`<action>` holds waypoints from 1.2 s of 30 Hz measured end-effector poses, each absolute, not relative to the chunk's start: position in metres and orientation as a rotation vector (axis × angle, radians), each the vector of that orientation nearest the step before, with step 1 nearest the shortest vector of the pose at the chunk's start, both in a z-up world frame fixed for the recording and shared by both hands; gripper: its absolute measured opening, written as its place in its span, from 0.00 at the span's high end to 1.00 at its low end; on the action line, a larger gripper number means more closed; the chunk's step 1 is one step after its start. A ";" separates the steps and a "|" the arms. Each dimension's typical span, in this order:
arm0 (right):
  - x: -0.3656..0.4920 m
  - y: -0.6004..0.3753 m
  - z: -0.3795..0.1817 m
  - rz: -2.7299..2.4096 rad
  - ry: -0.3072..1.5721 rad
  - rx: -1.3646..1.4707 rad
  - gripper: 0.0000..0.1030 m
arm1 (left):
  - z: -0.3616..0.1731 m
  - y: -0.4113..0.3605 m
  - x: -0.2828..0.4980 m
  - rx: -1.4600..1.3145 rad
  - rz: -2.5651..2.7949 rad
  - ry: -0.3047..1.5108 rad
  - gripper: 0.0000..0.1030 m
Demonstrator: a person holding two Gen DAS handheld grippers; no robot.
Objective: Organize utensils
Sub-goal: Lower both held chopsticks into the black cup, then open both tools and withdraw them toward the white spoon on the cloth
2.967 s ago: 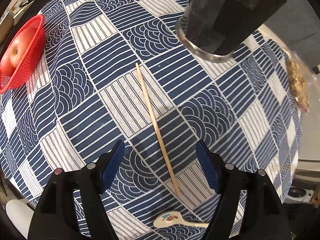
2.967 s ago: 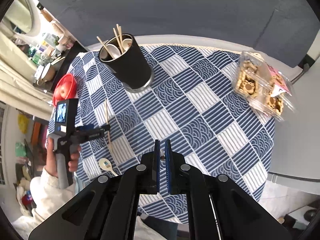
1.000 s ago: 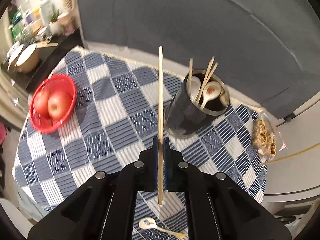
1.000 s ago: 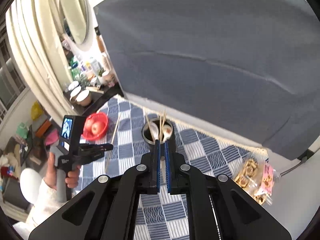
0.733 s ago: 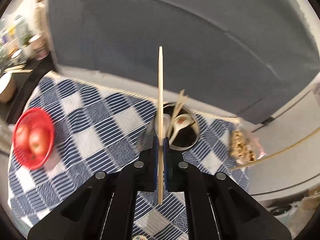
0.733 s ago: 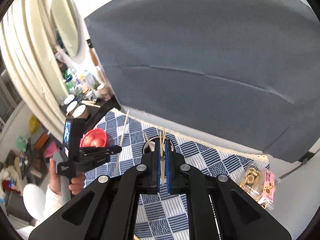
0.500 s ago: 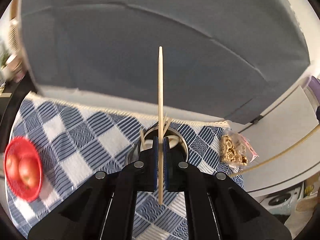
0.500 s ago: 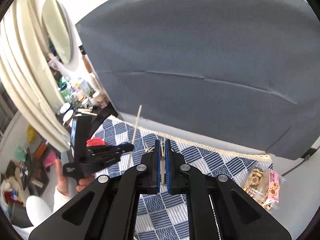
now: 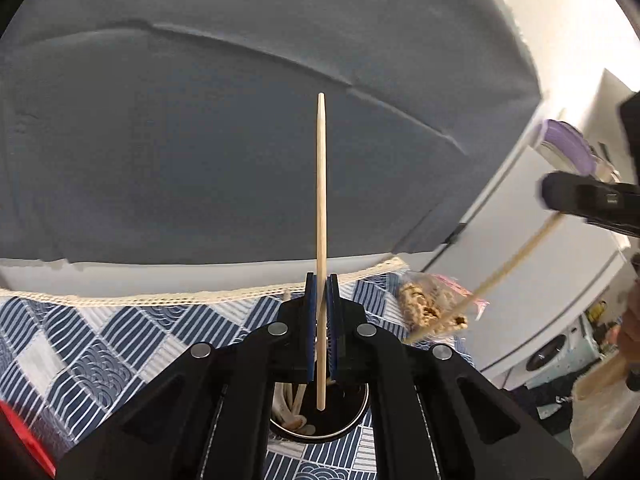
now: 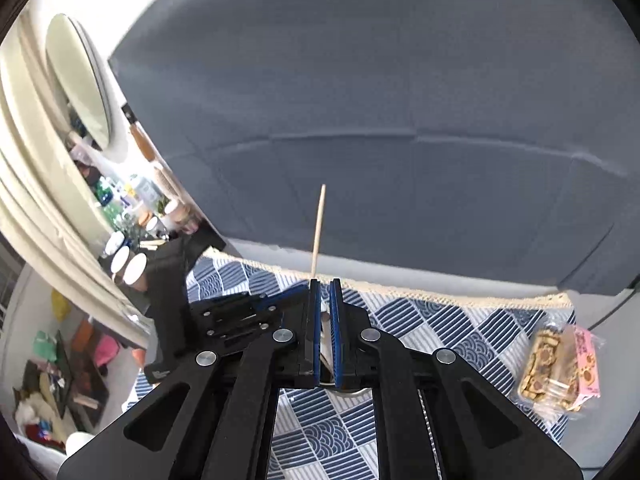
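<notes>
Above the black utensil cup (image 9: 352,420), the left gripper (image 9: 321,280) pinches an upright chopstick (image 9: 321,200). Just right of it, the right gripper (image 10: 325,286) has its jaws pressed together on nothing, over the checked tablecloth (image 10: 440,328).

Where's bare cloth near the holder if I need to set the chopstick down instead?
Bare tablecloth lies between the lace edge and the utensil holder. The holder's far side is crowded: snack bag and right hand-held gripper. Holder already holds utensils.
</notes>
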State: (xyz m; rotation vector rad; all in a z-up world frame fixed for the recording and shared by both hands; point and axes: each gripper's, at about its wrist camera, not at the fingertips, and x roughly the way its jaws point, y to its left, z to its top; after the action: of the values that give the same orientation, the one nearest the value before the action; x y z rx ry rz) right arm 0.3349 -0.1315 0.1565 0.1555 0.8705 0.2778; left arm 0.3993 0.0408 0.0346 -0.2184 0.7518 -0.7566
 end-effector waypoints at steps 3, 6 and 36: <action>0.341 -0.127 0.138 0.268 0.905 0.157 0.96 | 0.023 0.041 0.395 -0.201 -0.773 0.747 0.95; 0.340 -0.126 0.126 0.253 0.918 0.155 0.91 | 0.013 0.039 0.389 -0.197 -0.799 0.732 0.94; 0.233 -0.132 0.096 0.496 0.847 0.095 0.14 | 0.040 0.121 0.225 -0.030 -0.368 0.772 0.08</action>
State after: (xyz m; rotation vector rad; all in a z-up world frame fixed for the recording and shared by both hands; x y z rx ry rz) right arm 0.2328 -0.1318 0.0963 0.0946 0.8470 0.4959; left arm 0.2249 0.1207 0.0400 -0.0299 0.7721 -0.3681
